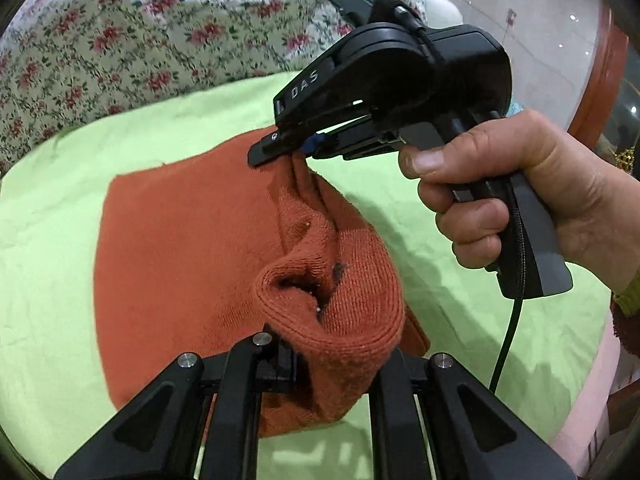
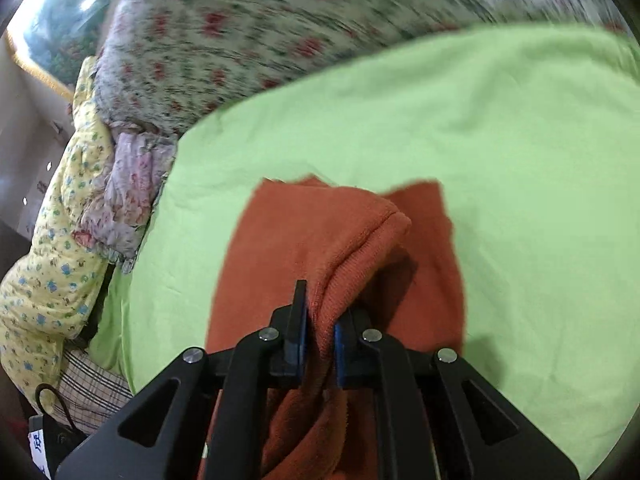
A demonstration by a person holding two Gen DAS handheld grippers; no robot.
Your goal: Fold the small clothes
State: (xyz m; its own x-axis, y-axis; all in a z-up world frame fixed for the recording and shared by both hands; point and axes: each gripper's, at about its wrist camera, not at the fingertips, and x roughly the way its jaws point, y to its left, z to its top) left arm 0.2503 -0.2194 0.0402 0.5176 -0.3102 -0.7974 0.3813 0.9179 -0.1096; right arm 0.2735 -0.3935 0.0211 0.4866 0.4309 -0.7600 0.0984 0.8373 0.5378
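— What's lying under everything?

— A light green cloth sheet (image 1: 132,128) is covering the surface I'm working on, and behind it a white quilt with small red flowers (image 1: 120,20) is bunching up along the far edge. In my right wrist view a yellow padded blanket with blue print (image 2: 52,264) is lying off the sheet's left side.

— And the garment?

— The rust-orange knitted garment (image 1: 180,240) is lying on the green sheet, most of it flat, with its near edge being lifted off the sheet between my two tools.

— What is your right tool doing?

— My right gripper (image 1: 290,153) is pinching a raised fold of the orange knit. In its own view the blue-padded fingers (image 2: 302,340) are pressing on a ridge of the fabric from both sides. My right hand (image 1: 512,196) is wrapping around the black handle.

— And the left?

— My left gripper (image 1: 328,364) is sitting at the ribbed hem, which is curling over its tips. The knit is hiding the fingertips, so I cannot tell whether they are clamping it.
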